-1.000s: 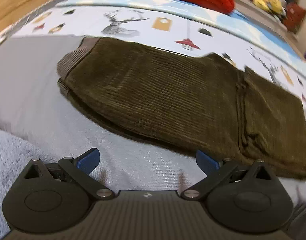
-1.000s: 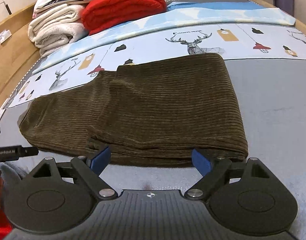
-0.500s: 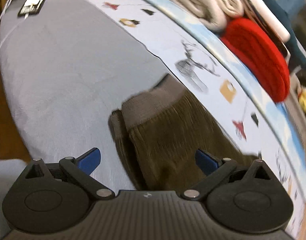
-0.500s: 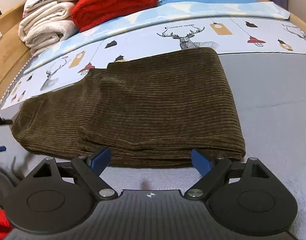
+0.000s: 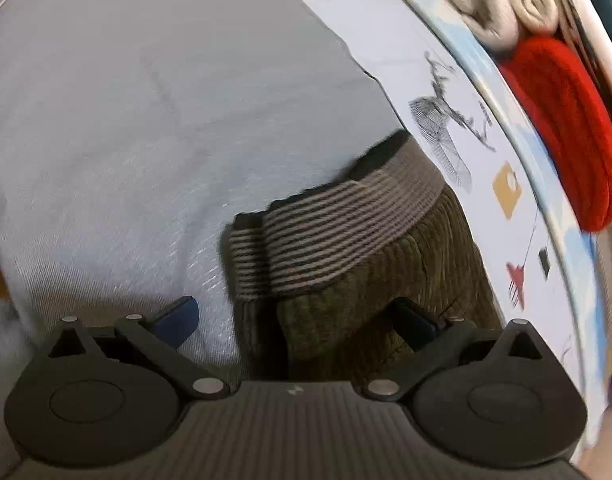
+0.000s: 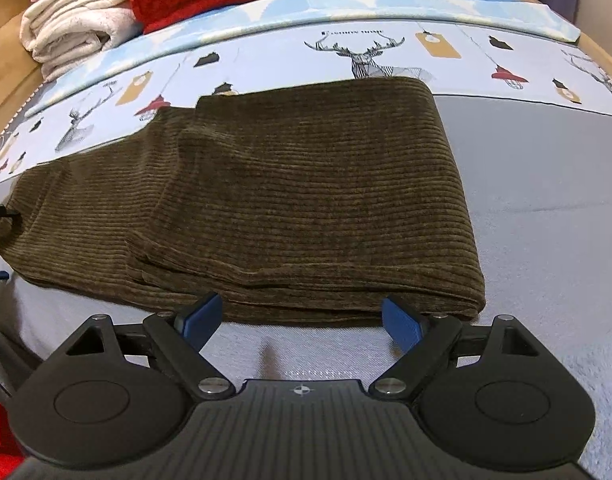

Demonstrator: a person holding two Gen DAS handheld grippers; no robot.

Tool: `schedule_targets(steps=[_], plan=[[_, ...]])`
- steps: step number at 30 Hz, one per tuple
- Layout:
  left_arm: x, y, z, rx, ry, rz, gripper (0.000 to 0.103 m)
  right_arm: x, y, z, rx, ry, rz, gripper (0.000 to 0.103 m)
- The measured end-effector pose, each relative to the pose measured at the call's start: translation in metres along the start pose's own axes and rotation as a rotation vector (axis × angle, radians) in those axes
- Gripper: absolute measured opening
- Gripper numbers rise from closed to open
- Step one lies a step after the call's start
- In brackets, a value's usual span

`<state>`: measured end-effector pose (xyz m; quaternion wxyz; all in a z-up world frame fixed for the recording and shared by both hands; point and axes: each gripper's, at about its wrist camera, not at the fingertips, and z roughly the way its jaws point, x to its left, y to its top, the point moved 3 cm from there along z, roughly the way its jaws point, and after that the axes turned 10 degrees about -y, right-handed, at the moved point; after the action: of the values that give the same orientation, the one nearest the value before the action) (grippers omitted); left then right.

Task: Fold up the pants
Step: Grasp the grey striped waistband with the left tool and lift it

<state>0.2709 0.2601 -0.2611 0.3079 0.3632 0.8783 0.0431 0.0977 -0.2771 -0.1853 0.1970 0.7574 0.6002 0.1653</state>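
1. Corduroy pants, olive-brown, lie flat across the grey bed cover, already doubled leg over leg. In the right wrist view they fill the middle, with the folded end toward 3 o'clock and the far edge overlapping the deer-print sheet at 12 o'clock.
2. In the left wrist view the ribbed striped cuffs sit at centre, stacked slightly offset.
3. Left gripper is spread wide, one finger over bare cover at 9 o'clock, the other over corduroy at 3 o'clock; it grips nothing.
4. Right gripper is also spread, its blue tips just at the near hem, pinching nothing.
5. Risk: the layers are thick and loose, so a bite may catch only the top layer and peel the stack apart when lifted.
6. Risk: the offset cuffs may drift further if one end is raised before the other, leaving a skewed fold.
7. Risk: a low finger could snag the cover along with the cloth.
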Motion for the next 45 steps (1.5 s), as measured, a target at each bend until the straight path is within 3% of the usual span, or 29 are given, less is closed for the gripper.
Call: schedule_targets(steps=[1, 4, 7, 10, 17, 24, 28, 32, 35, 38, 41, 45], plan=[[-0.003, 0.001, -0.002, -0.022, -0.005, 0.028, 0.077, 0.000, 0.000, 0.001, 0.004, -0.001, -0.002, 0.088], [0.000, 0.002, -0.009, -0.051, -0.030, 0.019, 0.056, 0.001, 0.000, 0.001, 0.004, -0.002, -0.009, 0.088], [0.004, 0.002, -0.018, -0.075, -0.043, -0.016, 0.041, 0.000, 0.000, 0.003, 0.011, -0.011, -0.006, 0.088], [-0.011, 0.000, -0.031, -0.101, -0.042, 0.049, 0.033, -0.001, 0.001, 0.000, -0.007, -0.012, -0.003, 0.087], [-0.099, -0.036, -0.072, -0.214, -0.057, 0.367, 0.029, -0.018, 0.007, -0.013, -0.076, -0.016, 0.074, 0.086], [-0.222, -0.103, -0.108, -0.218, -0.211, 0.585, 0.027, -0.059, 0.015, -0.034, -0.178, 0.039, 0.211, 0.086], [-0.307, -0.178, -0.117, -0.191, -0.321, 0.766, 0.027, -0.096, 0.014, -0.040, -0.208, 0.080, 0.328, 0.086], [-0.366, -0.292, -0.094, -0.119, -0.359, 1.020, 0.026, -0.132, 0.007, -0.044, -0.215, 0.139, 0.479, 0.086], [-0.375, -0.377, -0.052, -0.015, -0.325, 1.183, 0.026, -0.150, 0.003, -0.045, -0.211, 0.177, 0.546, 0.086], [-0.368, -0.441, -0.014, 0.031, -0.255, 1.341, 0.026, -0.161, 0.001, -0.045, -0.210, 0.216, 0.593, 0.086], [-0.359, -0.459, 0.003, 0.068, -0.231, 1.382, 0.026, -0.169, 0.001, -0.042, -0.200, 0.231, 0.639, 0.085], [-0.357, -0.426, -0.013, 0.039, -0.318, 1.296, 0.025, -0.181, 0.001, -0.046, -0.254, 0.222, 0.696, 0.084]])
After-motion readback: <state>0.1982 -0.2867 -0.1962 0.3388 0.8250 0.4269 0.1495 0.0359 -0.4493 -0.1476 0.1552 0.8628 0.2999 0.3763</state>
